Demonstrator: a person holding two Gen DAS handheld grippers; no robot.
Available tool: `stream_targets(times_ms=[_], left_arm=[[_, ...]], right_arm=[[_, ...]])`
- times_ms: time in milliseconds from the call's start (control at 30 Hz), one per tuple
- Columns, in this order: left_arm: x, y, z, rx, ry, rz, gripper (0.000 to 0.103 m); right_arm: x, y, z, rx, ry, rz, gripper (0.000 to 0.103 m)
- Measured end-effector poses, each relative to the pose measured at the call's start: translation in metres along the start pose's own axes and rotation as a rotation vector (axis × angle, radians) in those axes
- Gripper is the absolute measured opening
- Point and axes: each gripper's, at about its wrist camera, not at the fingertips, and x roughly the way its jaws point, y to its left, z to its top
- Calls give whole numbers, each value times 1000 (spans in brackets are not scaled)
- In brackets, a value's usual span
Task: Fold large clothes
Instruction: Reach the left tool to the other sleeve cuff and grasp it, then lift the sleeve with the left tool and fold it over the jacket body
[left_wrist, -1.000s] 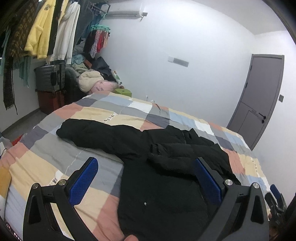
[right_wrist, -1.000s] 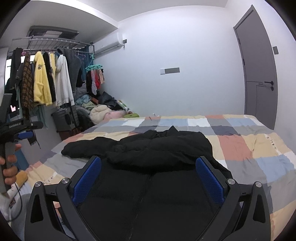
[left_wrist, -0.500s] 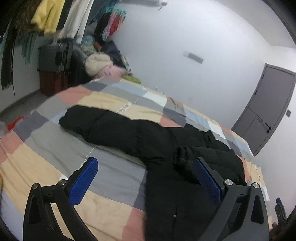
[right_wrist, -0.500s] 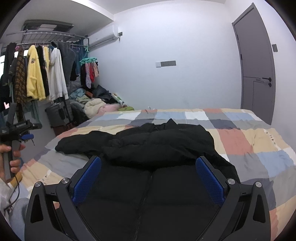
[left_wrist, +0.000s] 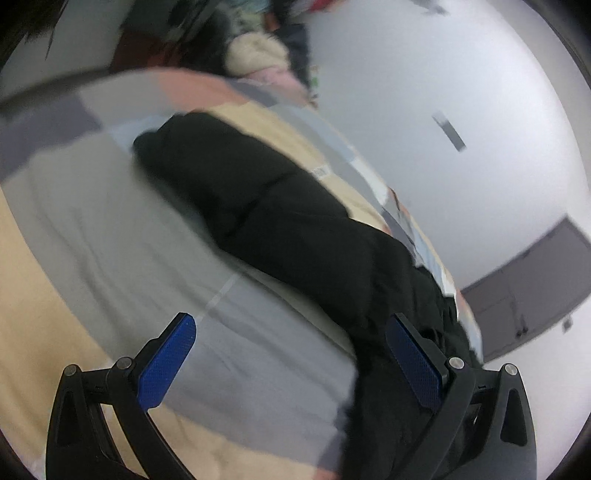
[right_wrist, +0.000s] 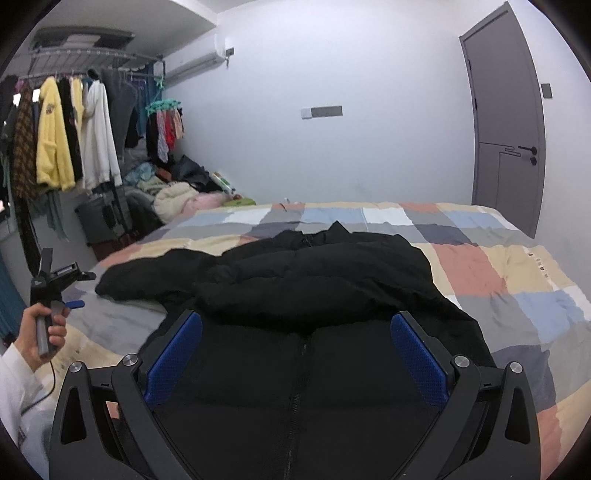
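1. Black padded jacket (right_wrist: 314, 295) laid flat on checked bed (right_wrist: 517, 280), zip up; left sleeve (left_wrist: 236, 184) stretched out left.
2. Left gripper (left_wrist: 291, 365) and right gripper (right_wrist: 295, 354): both spread wide, nothing held.
3. Sleeve cuff should be pinched fully, then carried across the chest, flat.

Jacket (right_wrist: 314, 295) on bed (right_wrist: 517, 280), sleeve toward left edge; clothes rack (right_wrist: 74, 129) beyond left edge; door (right_wrist: 506, 122) behind far right corner.
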Motion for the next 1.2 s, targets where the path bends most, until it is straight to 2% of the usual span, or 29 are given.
stream_targets(times_ms=[233, 367, 633, 733, 833, 900, 933, 1000, 1067, 1200], left_arm=[[41, 63, 53, -151, -29, -39, 102], [61, 87, 79, -207, -49, -63, 102], [97, 100, 115, -243, -95, -87, 101], [106, 96, 126, -236, -103, -82, 95], [116, 93, 130, -232, -88, -77, 84], [119, 87, 128, -207, -71, -56, 68], [120, 84, 129, -192, -62, -56, 64], [119, 79, 130, -175, -47, -62, 40], [115, 74, 129, -181, -34, -64, 28], [97, 57, 128, -149, -42, -16, 14]], right_arm=[[27, 8, 5, 16, 42, -30, 103], [38, 13, 6, 24, 61, -46, 103], [53, 14, 7, 33, 93, -95, 103], [59, 12, 8, 44, 108, -103, 103], [61, 10, 8, 45, 116, -111, 103], [60, 9, 7, 52, 121, -109, 103], [60, 8, 7, 56, 122, -107, 103], [59, 6, 7, 54, 120, -108, 103], [59, 6, 6, 46, 123, -114, 103], [59, 3, 6, 43, 128, -110, 103]])
